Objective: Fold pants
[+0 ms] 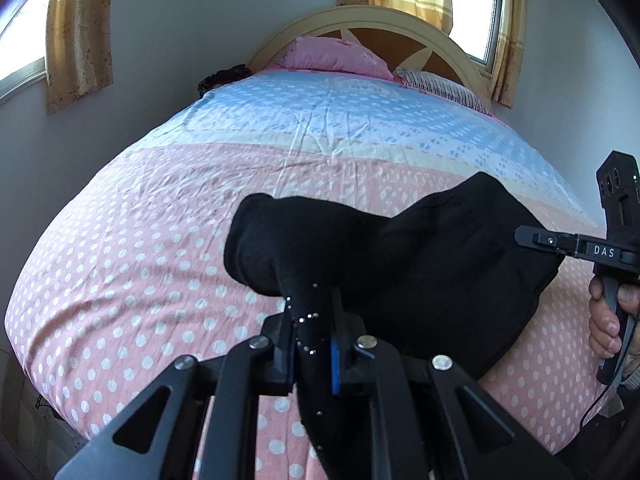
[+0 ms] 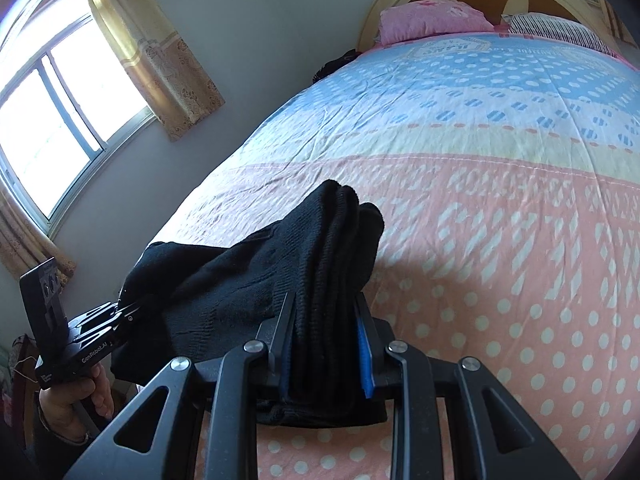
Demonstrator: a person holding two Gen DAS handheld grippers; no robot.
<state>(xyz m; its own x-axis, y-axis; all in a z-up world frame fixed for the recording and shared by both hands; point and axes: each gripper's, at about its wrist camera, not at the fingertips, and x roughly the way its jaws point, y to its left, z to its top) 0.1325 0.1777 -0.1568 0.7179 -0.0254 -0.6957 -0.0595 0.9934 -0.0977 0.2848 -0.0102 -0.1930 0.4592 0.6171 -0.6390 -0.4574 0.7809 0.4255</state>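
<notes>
Two tools hold one pair of black pants (image 1: pixel 420 264) up over the bed (image 1: pixel 160 220). The left tool (image 1: pixel 312 344) pinches a thin bit of the pants with tiny shiny dots on it, and its two fingers are close together. The right tool (image 2: pixel 326 344) pinches a thick bunch of folded cloth, so its fingers stand a little more apart. The pants stretch between both tools and sag in the middle, just over the pink spotted sheet. A hand (image 1: pixel 608 320) grips the right tool's handle. A pink pillow (image 1: pixel 332 56) lies far off by the headboard (image 1: pixel 400 36).
</notes>
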